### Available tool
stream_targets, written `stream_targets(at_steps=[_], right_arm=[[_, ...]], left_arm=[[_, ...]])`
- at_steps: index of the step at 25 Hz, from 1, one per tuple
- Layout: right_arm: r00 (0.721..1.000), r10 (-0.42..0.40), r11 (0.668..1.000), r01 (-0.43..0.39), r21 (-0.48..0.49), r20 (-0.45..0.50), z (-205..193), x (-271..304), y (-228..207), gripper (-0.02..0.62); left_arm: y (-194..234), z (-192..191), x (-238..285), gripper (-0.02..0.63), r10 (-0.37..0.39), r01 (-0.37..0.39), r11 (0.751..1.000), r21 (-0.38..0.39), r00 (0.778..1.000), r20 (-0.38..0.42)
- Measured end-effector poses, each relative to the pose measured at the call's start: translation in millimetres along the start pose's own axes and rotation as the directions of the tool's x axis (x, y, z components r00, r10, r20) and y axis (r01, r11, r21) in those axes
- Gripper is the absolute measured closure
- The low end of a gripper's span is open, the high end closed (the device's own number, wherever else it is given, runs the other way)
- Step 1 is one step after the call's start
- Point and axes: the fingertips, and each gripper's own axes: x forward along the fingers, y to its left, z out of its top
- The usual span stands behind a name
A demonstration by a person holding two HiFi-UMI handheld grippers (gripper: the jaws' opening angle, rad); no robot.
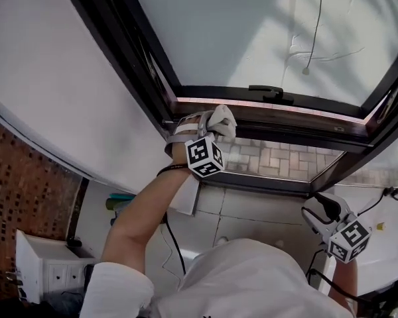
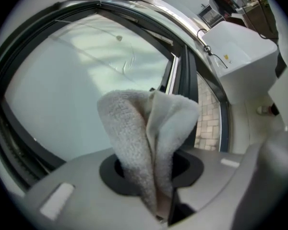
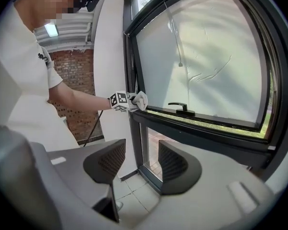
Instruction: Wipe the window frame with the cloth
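At the window frame (image 1: 272, 108), the cloth (image 1: 223, 119) clamped in the left gripper (image 1: 211, 128) is pressed to its nine o'clock corner, the right gripper (image 1: 318, 208) held open; most wiping is judged undone.

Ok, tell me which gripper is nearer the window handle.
Left. The left gripper, shut on the cloth, sits at the frame just left of the window handle; the right gripper hangs open, well below it.
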Motion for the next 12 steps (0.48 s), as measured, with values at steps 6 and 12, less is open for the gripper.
stream_targets(at_steps=[6,12], right_arm=[[0.999,-0.041,0.999,0.041,0.019,-0.027,7,27,31,0.379],[0.995,-0.076,0.996,0.079,0.048,-0.070,5,44,59,0.379]], left_arm=[[36,-94,19,0.473,0.009,-0.017,0.995,-0.099,0.997,-0.078],[16,-114,35,0.472,-0.073,0.068,0.990,-0.124,0.997,-0.040]])
